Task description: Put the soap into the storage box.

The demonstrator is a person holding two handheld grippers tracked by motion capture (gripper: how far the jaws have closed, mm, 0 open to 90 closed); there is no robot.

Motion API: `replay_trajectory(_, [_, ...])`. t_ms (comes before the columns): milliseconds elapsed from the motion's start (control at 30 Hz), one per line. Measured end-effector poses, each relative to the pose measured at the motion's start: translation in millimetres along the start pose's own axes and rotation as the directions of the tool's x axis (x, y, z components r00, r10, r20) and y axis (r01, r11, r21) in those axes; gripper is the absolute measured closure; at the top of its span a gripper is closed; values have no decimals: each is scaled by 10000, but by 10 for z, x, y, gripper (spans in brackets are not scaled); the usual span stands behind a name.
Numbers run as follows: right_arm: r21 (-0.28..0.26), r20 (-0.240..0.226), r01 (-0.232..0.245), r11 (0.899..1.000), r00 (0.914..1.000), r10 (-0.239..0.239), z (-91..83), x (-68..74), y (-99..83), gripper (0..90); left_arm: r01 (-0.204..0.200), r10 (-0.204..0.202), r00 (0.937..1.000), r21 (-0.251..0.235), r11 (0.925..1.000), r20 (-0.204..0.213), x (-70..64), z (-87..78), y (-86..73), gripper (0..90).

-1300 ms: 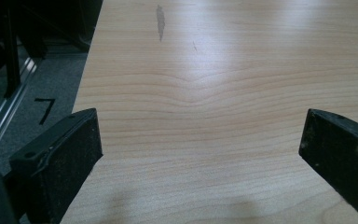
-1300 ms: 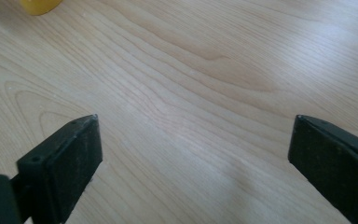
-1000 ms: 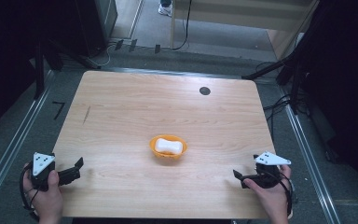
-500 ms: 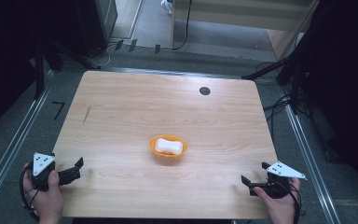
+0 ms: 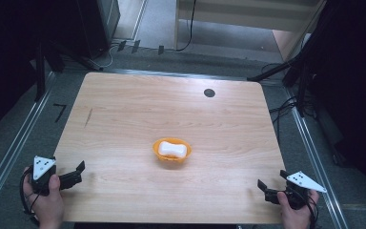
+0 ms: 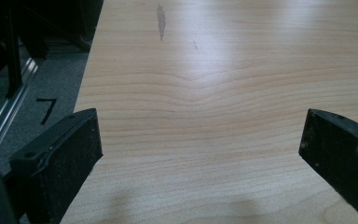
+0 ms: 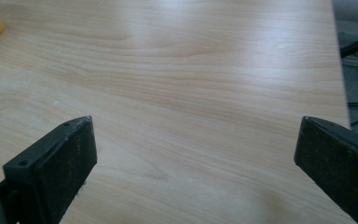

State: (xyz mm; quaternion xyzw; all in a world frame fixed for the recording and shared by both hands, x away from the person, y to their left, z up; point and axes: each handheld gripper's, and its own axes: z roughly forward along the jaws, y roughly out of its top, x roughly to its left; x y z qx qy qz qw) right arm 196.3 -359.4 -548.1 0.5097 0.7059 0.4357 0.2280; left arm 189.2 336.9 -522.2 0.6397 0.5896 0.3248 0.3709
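Overhead, a pale wooden table (image 5: 124, 119) with rounded corners stands on a grey floor (image 5: 24, 143), with metal rails (image 5: 9, 152) running along both of its sides. A small black round disc (image 5: 209, 93) is set into the top near the far edge, and a short dark smudge (image 5: 88, 117) marks the wood toward the far left. On the floor beside the left edge is a black mark shaped like a 7 (image 5: 59, 112). Cables (image 5: 286, 107) trail over the floor at the right, and the room beyond the table is dark, with a light wooden piece of furniture (image 5: 248, 19) at the back.

Near the middle of the table, slightly toward the near side, sits an orange bowl (image 5: 171, 155) holding 1 white bone-shaped object (image 5: 173, 150). Its yellow-orange rim also shows at the top left corner of the right gripper view.

The left gripper (image 5: 74, 176) is held in a hand (image 5: 45, 202) at the near left corner, just over the table's edge. Its 2 jaws stand wide apart in the left gripper view, with bare wood between them and nothing gripped. The right gripper (image 5: 267, 190) is held in the other hand (image 5: 293, 214) at the near right corner. Its jaws are likewise spread wide, hold nothing, and point across the bare tabletop. Both grippers are well apart from the bowl.
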Motion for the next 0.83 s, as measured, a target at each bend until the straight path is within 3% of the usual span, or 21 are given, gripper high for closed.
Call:
replay_trajectory(167, [-484,98,-528,9974,9985,533,-14,-49,-31,0,23,-23,10000,75,10000,44,4,-1,2,0])
replay_trajectory(333, [-561,330,-248,9981,9991,267,-2,-4,-26,0,-38,37,10000,61,10000,59,-3,2,0,0])
replay_trajectory(633, [-662,217,-593,9960,9979,608,-9,-33,-29,0,-110,110,9999,55,9999,4,-11,-2,-1,0])
replay_trajectory(833, [-539,381,-440,9976,9982,461,3,-16,-24,0,-139,139,9999,55,9999,-3,-12,-4,-2,0])
